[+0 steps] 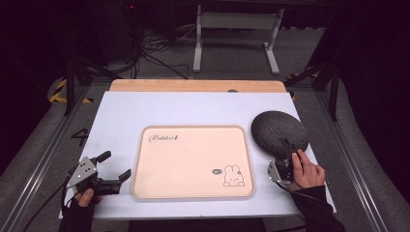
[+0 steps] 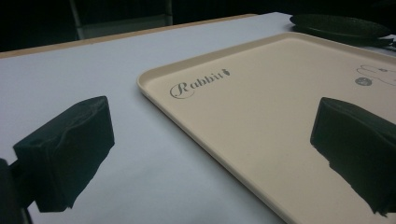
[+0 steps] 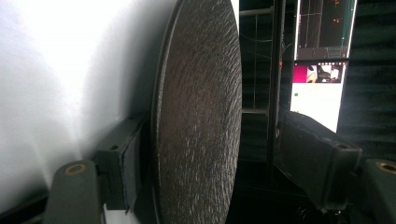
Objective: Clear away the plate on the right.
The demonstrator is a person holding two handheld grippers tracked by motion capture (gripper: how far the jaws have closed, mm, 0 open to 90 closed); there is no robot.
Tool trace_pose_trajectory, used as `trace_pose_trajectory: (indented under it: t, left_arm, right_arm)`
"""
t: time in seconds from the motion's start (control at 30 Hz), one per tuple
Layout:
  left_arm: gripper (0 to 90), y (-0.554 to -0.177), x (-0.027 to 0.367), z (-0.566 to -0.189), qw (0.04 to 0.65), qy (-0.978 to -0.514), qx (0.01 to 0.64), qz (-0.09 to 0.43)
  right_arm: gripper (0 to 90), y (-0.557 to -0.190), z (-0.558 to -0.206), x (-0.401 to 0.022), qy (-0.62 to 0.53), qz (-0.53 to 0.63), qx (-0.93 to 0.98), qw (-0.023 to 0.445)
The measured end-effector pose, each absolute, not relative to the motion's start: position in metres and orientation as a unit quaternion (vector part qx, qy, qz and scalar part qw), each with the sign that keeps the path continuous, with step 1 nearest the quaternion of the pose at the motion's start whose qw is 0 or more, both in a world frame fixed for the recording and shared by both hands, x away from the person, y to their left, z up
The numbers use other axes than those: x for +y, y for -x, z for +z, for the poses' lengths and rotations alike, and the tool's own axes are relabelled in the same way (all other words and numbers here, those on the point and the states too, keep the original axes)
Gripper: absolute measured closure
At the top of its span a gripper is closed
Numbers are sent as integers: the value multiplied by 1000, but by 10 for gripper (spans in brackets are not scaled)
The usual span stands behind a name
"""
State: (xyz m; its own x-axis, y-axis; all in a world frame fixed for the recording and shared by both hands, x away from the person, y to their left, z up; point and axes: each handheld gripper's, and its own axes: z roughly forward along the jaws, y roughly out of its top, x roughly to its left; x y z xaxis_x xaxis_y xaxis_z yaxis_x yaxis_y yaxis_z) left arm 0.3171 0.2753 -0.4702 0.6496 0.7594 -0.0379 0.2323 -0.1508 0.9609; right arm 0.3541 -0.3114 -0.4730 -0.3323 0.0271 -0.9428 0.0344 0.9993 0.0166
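On the white counter [image 1: 121,116], the left gripper [image 1: 117,169] waits with jaws apart beside the beige rectangular rabbit-print tray [image 1: 193,162]; the right gripper [image 1: 289,151] straddles the dark textured round plate's [image 1: 279,128] near rim, jaws apart, probably to lift it trayward.

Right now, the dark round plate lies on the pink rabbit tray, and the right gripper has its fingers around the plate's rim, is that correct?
Not quite. The dark round plate lies on the white table, to the right of the pink rabbit tray and not on it, as the high view shows. The rest holds: the right gripper has its fingers on either side of the plate's rim.
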Motion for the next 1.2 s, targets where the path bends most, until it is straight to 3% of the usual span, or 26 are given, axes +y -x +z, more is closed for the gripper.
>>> trace_pose_trajectory:
  t: [0.43,0.7,0.73,0.97,1.2]
  left_arm:
    - [3,-317,274,-470,550,-722,343,240]
    - [3,-317,274,-470,550,-722,343,240]
    - [3,-317,274,-470,550,-723,343,240]
    - [3,-317,274,-470,550,-724,342,240]
    - [3,-317,274,-470,549,-725,342,239]
  right_arm:
    - [333,-364,-474,-313,-13,-15,819,574]
    - [506,-365,-475,-311,-8,-21,835,550]
    - [585,-364,-477,-311,-7,-23,840,542]
    - [785,-363,-481,-307,-2,-37,852,523]
    - [828,-363,-483,-304,2,-44,844,535]
